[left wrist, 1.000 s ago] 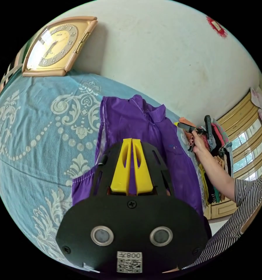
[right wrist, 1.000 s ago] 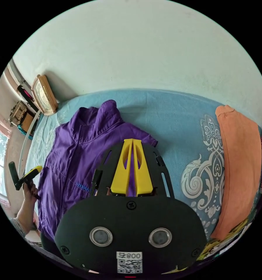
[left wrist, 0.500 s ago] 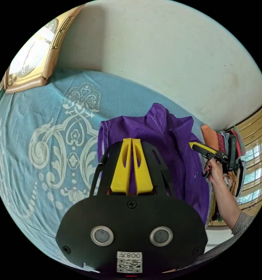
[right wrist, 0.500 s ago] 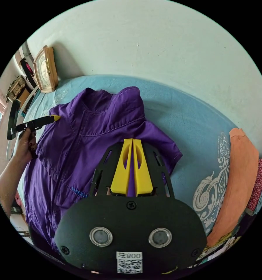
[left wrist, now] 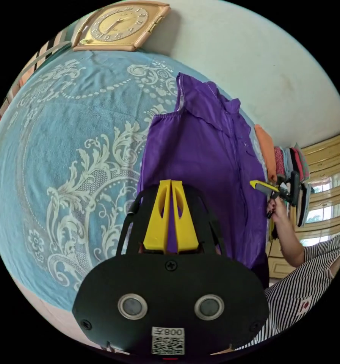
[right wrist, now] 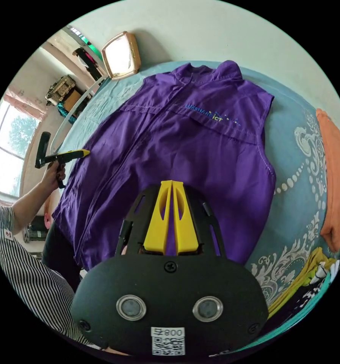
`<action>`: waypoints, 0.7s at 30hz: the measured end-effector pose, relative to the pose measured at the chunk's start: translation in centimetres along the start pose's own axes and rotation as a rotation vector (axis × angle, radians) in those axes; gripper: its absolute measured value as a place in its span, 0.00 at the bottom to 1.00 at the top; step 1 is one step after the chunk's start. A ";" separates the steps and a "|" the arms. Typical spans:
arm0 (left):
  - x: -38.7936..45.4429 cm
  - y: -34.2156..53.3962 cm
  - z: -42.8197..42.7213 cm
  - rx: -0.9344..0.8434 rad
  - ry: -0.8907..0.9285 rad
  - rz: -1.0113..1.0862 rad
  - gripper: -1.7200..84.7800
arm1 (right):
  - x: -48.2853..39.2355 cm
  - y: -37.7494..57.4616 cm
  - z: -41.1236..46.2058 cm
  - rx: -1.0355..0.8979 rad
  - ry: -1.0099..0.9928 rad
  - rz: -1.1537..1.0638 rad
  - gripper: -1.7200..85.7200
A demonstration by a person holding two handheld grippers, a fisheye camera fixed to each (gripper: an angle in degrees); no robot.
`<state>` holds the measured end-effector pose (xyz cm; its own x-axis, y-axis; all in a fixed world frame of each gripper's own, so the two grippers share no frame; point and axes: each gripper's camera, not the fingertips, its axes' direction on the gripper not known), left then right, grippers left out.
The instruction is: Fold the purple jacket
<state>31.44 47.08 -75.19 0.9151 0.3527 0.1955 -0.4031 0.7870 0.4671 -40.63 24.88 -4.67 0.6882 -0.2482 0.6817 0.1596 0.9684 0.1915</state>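
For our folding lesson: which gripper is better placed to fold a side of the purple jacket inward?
Probably left: the left gripper sits at the side edge of the jacket; the right gripper points at its mid-hem.

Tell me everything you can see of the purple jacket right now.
The purple jacket is thin, smooth woven cloth, sleeveless as it looks, with a stand collar, a centre front closure and pale stitching at the armholes. A line of small lettering crosses the chest. It lies front up, spread nearly flat on the blue patterned bedspread, its hem toward the bed's near edge. Both grippers' jaws look closed; whether they pinch cloth is unclear.
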 end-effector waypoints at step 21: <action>-11.5 29.2 -9.2 -0.077 0.271 -0.345 0.14 | 2.9 28.2 -9.2 0.027 -0.272 0.520 0.03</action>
<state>9.09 70.67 -71.73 0.9644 0.1749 -0.1985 -0.0838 0.9137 0.3977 -27.65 51.72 -3.80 0.4643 0.2588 0.8470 -0.1704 0.9646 -0.2013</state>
